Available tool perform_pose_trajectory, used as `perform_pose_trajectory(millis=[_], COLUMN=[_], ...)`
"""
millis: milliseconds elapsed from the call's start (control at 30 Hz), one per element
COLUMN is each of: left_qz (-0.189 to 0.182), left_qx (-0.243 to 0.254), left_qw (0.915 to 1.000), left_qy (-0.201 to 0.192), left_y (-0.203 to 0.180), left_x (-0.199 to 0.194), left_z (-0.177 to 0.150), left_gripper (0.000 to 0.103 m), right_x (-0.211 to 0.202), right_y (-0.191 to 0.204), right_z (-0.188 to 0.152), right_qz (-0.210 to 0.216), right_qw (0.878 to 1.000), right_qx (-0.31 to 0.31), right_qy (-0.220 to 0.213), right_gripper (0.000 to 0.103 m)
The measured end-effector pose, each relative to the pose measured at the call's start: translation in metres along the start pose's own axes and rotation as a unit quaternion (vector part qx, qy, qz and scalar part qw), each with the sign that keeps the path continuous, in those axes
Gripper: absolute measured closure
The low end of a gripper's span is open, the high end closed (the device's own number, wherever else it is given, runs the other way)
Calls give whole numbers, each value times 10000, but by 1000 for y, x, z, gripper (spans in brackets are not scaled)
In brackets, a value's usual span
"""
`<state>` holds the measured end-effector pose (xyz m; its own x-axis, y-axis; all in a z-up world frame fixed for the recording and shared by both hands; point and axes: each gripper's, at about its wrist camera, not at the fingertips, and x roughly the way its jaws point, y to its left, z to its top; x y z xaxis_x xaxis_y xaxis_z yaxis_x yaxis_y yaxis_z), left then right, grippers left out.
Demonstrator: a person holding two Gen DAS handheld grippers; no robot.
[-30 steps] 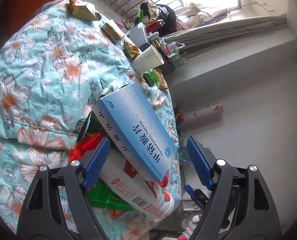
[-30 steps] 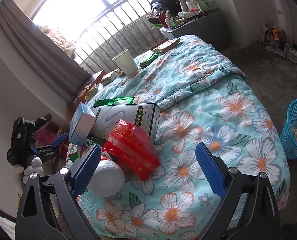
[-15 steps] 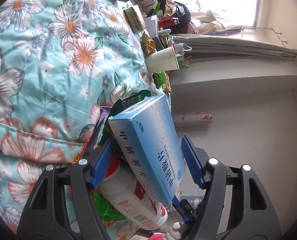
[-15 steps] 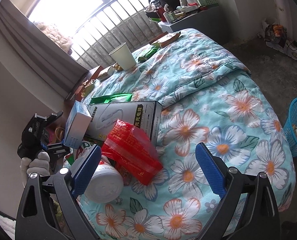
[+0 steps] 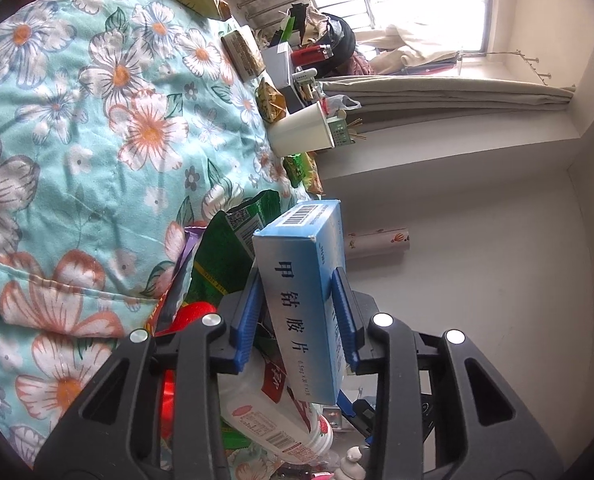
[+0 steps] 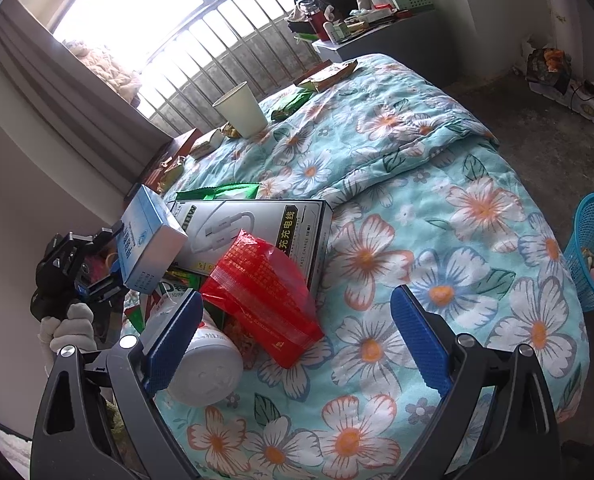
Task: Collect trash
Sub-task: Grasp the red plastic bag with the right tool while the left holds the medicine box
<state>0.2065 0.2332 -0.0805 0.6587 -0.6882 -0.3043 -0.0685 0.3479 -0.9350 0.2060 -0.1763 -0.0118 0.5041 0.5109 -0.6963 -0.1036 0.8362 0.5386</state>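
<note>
While the flowered quilt point(image 6: 437, 184) is spread ahead of both tongs, a heap of rubbish is seen at its near edge. Beyond the right tongs point(image 6: 293, 344), whose jaws are held wide apart and empty, a grey cable box point(image 6: 257, 228), a red packet point(image 6: 261, 288) and a white bottle point(image 6: 205, 372) are piled. A blue carton point(image 5: 305, 292) is clamped between the jaws of the left tongs point(image 5: 297, 312). The pick-up step is judged in hand; next, the carton would need carrying to the blue basket point(image 6: 593, 248) far right of the right tongs
</note>
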Motion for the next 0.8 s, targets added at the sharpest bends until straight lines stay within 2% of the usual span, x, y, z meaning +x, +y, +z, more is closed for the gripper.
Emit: perform_pose_trajectory(millis=[167, 333, 567, 767, 800], left_qz=[-307, -345, -353, -367, -368], left_qx=[97, 154, 125, 86, 80], left_qw=[9992, 9983, 9981, 9982, 9982], left_qy=[-239, -452, -489, -468, -471], left_y=[-6, -8, -3, 1, 1], left_x=[-18, -33, -42, -44, -44], left_z=[-2, 0, -1, -4, -4], left_gripper=[72, 73, 73, 73, 73], right_x=[3, 10, 21, 52, 55], right_y=[6, 12, 24, 26, 23], right_z=[-2, -2, 3, 4, 3], right_qz=[171, 403, 330, -64, -62], right_qw=[9998, 9989, 9983, 9952, 9949], right_qx=[-100, -77, -314, -465, -398], right_qy=[95, 246, 362, 861, 925], right_gripper=[17, 22, 22, 22, 25])
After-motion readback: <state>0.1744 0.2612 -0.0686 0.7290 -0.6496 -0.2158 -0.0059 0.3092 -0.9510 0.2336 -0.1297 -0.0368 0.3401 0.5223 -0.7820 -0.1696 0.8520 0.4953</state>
